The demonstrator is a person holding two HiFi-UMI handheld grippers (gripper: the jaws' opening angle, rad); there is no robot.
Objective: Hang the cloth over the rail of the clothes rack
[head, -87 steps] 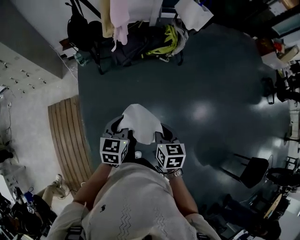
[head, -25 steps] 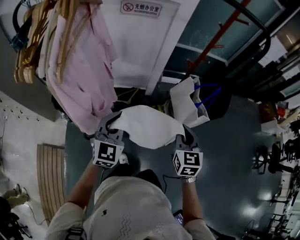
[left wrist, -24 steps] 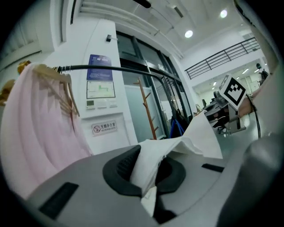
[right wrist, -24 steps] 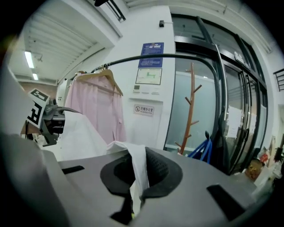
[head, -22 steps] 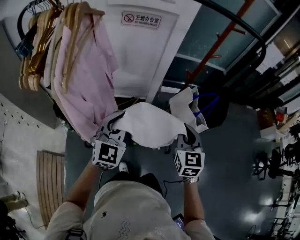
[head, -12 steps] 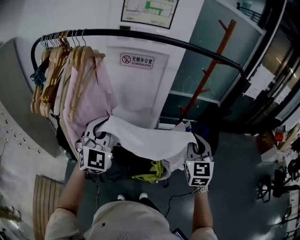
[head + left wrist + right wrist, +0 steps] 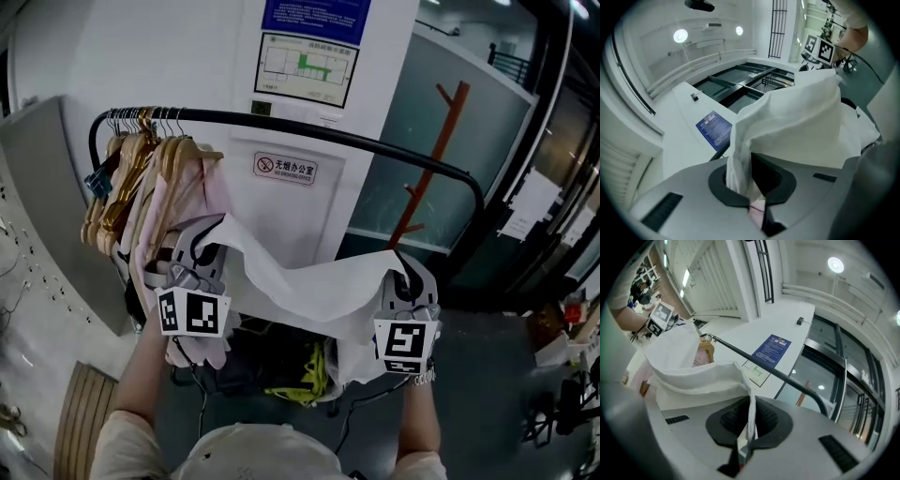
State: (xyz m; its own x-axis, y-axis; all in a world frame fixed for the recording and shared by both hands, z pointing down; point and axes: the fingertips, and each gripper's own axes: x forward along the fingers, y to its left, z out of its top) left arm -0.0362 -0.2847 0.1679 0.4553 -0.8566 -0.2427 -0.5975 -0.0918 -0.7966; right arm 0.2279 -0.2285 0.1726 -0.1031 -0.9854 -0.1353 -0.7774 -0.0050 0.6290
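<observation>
A white cloth (image 7: pixel 309 295) is stretched between my two grippers and sags in the middle. My left gripper (image 7: pixel 202 240) is shut on its left corner, and my right gripper (image 7: pixel 405 272) is shut on its right corner. The black rail (image 7: pixel 309 134) of the clothes rack runs across above and beyond the cloth, apart from it. In the left gripper view the cloth (image 7: pixel 801 117) bunches out of the closed left gripper (image 7: pixel 740 180). In the right gripper view a thin fold of cloth (image 7: pixel 693 376) is pinched in the right gripper (image 7: pixel 749 427), with the rail (image 7: pixel 778 373) just ahead.
Wooden hangers with pale pink shirts (image 7: pixel 155 183) crowd the rail's left end. An orange-red coat stand (image 7: pixel 433 155) rises behind the rail's right end. A white wall with signs (image 7: pixel 286 169) is close behind. Bags (image 7: pixel 281 370) lie on the floor under the rack.
Both grippers have risen with the cloth and spread further apart, pulling it wider. The rail has come fully into sight and is now closer to the cloth's top edge.
</observation>
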